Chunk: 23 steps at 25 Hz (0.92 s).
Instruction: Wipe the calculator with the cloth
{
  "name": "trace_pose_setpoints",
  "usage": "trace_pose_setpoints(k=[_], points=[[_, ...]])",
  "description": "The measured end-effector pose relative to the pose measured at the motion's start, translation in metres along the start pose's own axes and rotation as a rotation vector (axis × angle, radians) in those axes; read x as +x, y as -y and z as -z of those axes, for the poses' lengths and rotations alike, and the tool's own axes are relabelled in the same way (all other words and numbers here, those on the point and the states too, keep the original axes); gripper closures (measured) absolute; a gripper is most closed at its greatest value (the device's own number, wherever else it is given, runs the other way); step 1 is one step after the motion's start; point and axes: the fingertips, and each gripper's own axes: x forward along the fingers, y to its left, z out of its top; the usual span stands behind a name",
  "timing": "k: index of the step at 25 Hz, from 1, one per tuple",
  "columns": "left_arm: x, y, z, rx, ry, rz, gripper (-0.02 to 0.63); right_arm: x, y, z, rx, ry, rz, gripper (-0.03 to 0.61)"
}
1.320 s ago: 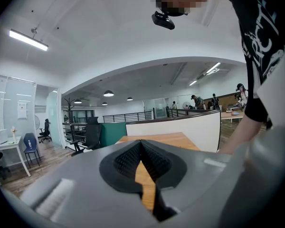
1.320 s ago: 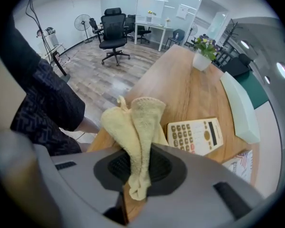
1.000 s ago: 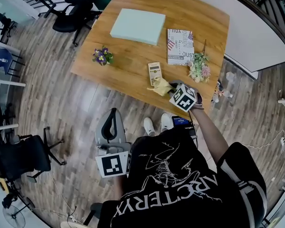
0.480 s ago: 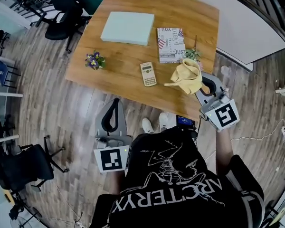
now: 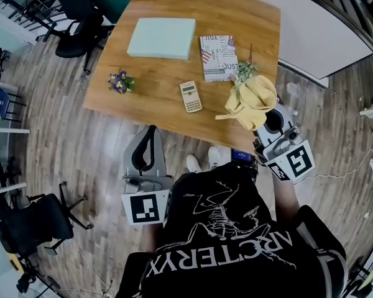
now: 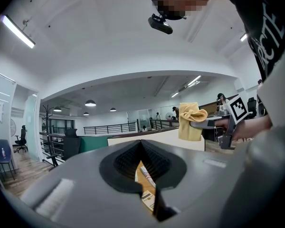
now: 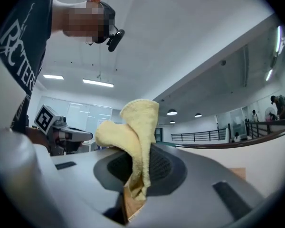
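The right claw (image 5: 258, 115) is clamped on the soft yellow cloth (image 5: 252, 98). It has lifted the cloth away from the small beige calculator (image 5: 190, 96), which lies on the wooden counter (image 5: 155, 79). The left claw (image 5: 147, 149) stays pressed together, empty and low.

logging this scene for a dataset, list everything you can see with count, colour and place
table: one, wooden, centre
calculator: one, beige, table's near middle
cloth: one, yellow, above table's right edge
flat pad: one, pale green, table's far left
magazine: one, white printed, right of pad
flowers: one bunch, purple, table's left edge
plant: one, green, behind cloth
office chairs: several, black, floor at left
left gripper: grey, shut, empty, off the table
right gripper: grey, shut on cloth
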Motion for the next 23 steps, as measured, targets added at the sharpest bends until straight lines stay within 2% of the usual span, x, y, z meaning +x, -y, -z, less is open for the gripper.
trace_pose_setpoints(k=[12,23], points=[[-0.012,-0.001,-0.005,0.008,0.011,-0.030,0.603,0.003,-0.008,0.013,-0.021,-0.012,-0.032,0.522],[-0.015,0.005,-0.003,0.022,-0.012,-0.042,0.603,-0.002,-0.008,0.014,-0.026,-0.003,-0.044,0.522]])
